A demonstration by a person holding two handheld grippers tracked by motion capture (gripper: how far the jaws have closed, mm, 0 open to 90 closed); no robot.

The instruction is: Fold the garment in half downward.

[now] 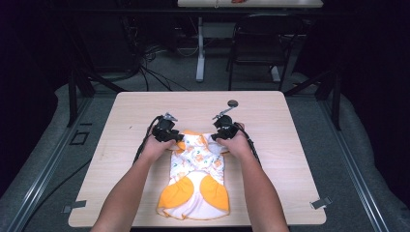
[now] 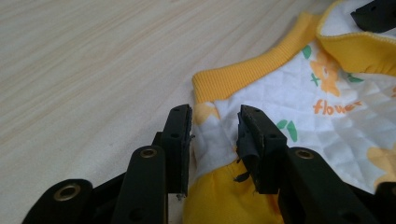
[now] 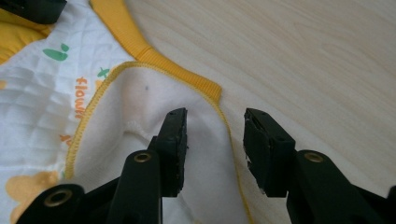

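A small white quilted garment (image 1: 196,179) with orange trim and orange flower prints lies flat on the wooden table (image 1: 270,125). My left gripper (image 1: 175,138) rests on its upper left corner and my right gripper (image 1: 220,137) on its upper right corner. In the left gripper view the jaws (image 2: 214,140) stand apart with a fold of the garment (image 2: 299,93) between them, just below the orange ribbed band. In the right gripper view the open jaws (image 3: 215,140) straddle the yellow-stitched edge of the garment (image 3: 46,93), with the pads off the cloth.
A small grey round disc (image 1: 233,103) sits on the table beyond the right gripper. Metal clips (image 1: 320,203) mark the near table corners. A dark chair (image 1: 261,43) and another table's leg (image 1: 200,48) stand behind, with cables on the floor.
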